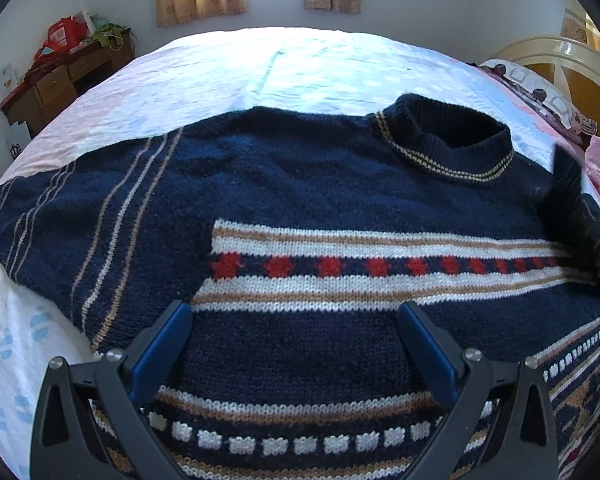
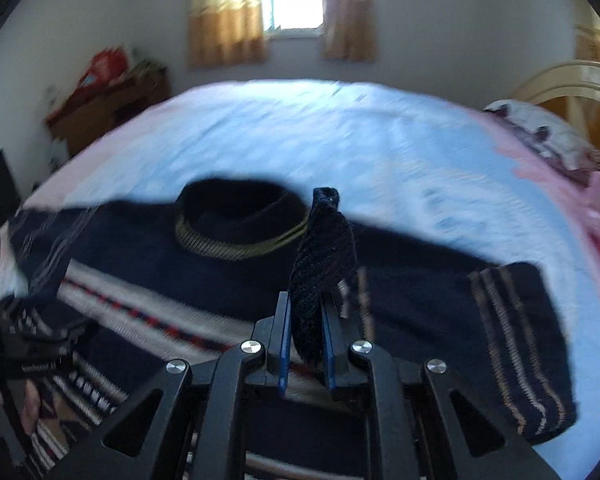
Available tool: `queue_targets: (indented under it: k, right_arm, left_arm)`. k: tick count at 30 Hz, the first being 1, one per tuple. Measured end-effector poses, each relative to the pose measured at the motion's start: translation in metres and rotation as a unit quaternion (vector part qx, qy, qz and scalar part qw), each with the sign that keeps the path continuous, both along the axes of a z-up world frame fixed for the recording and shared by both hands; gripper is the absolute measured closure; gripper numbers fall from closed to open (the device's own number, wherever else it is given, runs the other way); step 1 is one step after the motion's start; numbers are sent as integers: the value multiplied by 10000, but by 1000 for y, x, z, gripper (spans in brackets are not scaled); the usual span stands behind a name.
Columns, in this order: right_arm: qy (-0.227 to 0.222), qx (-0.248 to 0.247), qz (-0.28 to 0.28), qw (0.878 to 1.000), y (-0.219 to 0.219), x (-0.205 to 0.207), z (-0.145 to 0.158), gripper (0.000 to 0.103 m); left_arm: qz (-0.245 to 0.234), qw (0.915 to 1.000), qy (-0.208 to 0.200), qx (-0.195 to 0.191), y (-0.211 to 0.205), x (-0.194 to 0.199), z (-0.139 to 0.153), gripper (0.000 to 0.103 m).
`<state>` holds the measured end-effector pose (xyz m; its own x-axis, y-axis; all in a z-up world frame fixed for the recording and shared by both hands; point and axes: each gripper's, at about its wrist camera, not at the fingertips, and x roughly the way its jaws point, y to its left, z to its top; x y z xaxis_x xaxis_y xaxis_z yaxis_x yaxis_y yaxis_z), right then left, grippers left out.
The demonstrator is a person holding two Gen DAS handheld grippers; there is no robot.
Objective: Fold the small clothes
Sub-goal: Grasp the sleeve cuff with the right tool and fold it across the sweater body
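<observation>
Right jaws (image 2: pixel 305 320): clamped on a dark knit fold.
Left jaws (image 1: pixel 296 344): apart, empty.
Sweater: navy striped knitted sweater (image 1: pixel 300 200) flat on the bed (image 1: pixel 260 64), collar at 1 o'clock, long axis 9-to-3.
Nearer: right.

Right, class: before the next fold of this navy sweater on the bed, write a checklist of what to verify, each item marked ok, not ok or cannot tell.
1. Right gripper holds knit: ok, its fingers are shut on a dark fold of the sweater.
2. Which part of the sweater that fold is: cannot tell, the right wrist view is blurred.
3. Left gripper free: ok, open above the sweater's front, nothing between its fingers.
4. Body spread flat on the bed: ok.
5. Left-view sleeve laid over the body: ok, partly.
6. Collar uncovered: ok.
</observation>
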<state>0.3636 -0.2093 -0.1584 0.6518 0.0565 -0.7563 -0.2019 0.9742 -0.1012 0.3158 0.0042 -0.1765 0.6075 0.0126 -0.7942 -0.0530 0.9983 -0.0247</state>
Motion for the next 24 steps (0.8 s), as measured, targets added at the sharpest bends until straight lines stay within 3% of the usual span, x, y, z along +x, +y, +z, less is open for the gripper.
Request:
queue_targets:
  k: [1,2,3,5,7,10,12,15,20,22,24]
  right_arm:
    - [166,-20,98,9998,6,0,-9,86]
    - [298,0,201,9994,9,0,-14,78]
    - [450,88,372,9983,9,-2,-17,61]
    - [422,234,542,9974,2,-11,-9,46]
    - [194,343,553,9977,-17,-24,6,46]
    - [-277,510,270,9980,-57,-41,26,46]
    - [-678,468,-242,9963,-88,-51,33,45]
    - [-1075,471,-1193,9859,-129,-59,36,44]
    - [-1521,601,-1887,9683,-165,-72,28,43]
    - [-1517,725,-1896,9674,-170,-75,29,43]
    - [-1577,710,-1877,9669,-169,-75,31,42]
  left_arm:
    - [-15,10000,4,8,0,0,0,0]
    - [-36,10000,-8,-4,0,-1,1,0]
    - [-98,9999,-17,-44,0,-1,3,0]
    - [-186,9998,22,7,-5,-3,8,0]
    - [-329,9994,-32,48,-13,-6,17,0]
    - [-596,9979,-75,-238,-34,-9,34,0]
    - [-830,9955,-7,-458,-56,-5,40,0]
    - [-1178,9922,44,-406,-95,7,40,0]
    - [-1287,9884,465,-662,-134,36,27,21]
    - [-1272,9854,676,-904,-140,43,19,41]
    - [-1247,9862,634,-886,-147,45,17,47]
